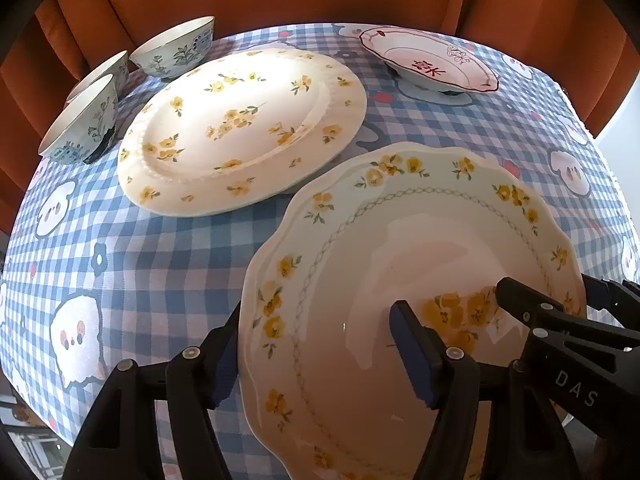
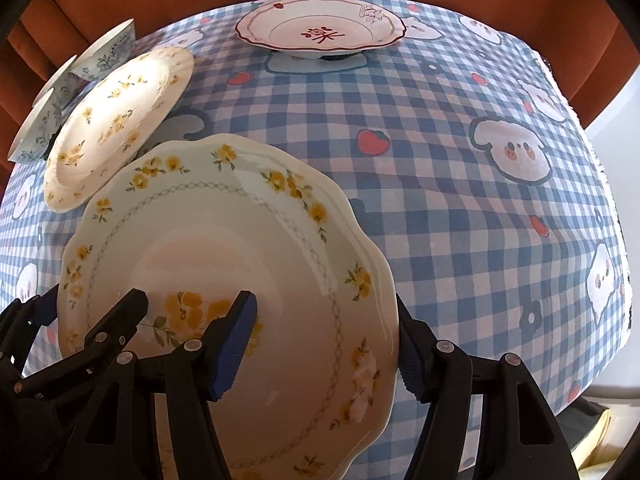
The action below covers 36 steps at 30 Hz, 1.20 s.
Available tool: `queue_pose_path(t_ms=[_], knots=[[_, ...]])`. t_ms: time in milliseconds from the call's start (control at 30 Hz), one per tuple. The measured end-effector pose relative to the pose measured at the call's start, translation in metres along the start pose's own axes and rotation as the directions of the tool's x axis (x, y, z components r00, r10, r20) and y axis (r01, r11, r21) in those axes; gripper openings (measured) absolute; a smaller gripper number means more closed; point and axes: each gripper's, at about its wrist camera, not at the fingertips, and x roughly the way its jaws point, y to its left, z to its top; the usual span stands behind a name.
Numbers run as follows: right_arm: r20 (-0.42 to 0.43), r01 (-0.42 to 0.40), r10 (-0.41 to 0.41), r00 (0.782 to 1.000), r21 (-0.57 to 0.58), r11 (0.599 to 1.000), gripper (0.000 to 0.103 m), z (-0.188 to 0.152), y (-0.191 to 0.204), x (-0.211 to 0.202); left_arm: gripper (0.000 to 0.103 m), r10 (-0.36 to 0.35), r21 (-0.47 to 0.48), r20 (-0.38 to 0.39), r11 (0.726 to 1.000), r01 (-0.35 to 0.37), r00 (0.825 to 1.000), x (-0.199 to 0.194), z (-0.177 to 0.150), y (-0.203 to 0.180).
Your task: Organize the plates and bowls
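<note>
Nearest, at the front edge of the bench (image 2: 460, 208), both grippers straddle the rim of the scalloped plate (image 1: 420, 264) with yellow flowers. The left gripper (image 1: 320, 352) has its fingers (image 1: 412, 356) set apart, one blue pad over the plate's inner face and the other outside its left rim; whether they press the rim cannot be told. The right gripper (image 2: 324, 348) mirrors this on the plate's right rim, its fingers (image 2: 234, 346) also spread, one over the centre flower and one outside the edge; contact cannot be told there either. The plate appears tilted, its far edge overlapping the near rim of the round floral plate (image 1: 244, 128), which lies flat toward the bench's left side. Beyond that, along the far left edge, three blue-patterned bowls (image 1: 176, 46) stand close together. At the far edge, right of centre, a pink-rimmed dish (image 2: 320, 28) with red characters stands well apart. The checked tablecloth (image 1: 160, 248) covers the bench.
</note>
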Motion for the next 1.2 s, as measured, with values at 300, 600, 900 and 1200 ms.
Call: queue_pose_path(t_ms=[300,600,900,1200], knots=[[-0.002,-0.005,0.005,1.000,0.008,1.000,0.067,0.002,-0.006,0.001,0.071,0.004,-0.005,-0.008,1.000,-0.004,1.000,0.003,0.005,-0.004],[0.016,0.023,-0.024,1.000,0.014,1.000,0.068,-0.012,-0.002,-0.012,0.076,-0.009,0.007,0.014,1.000,0.009,1.000,-0.009,0.000,-0.005],[0.082,0.093,-0.097,0.992,0.052,0.994,0.071,-0.024,0.010,-0.043,0.083,-0.054,0.029,0.069,0.998,0.052,0.996,-0.030,-0.004,0.014],[0.138,0.083,-0.088,0.986,0.044,0.996,0.072,-0.026,0.057,-0.069,0.083,-0.026,0.021,0.130,1.000,0.023,0.991,-0.060,-0.002,0.062]])
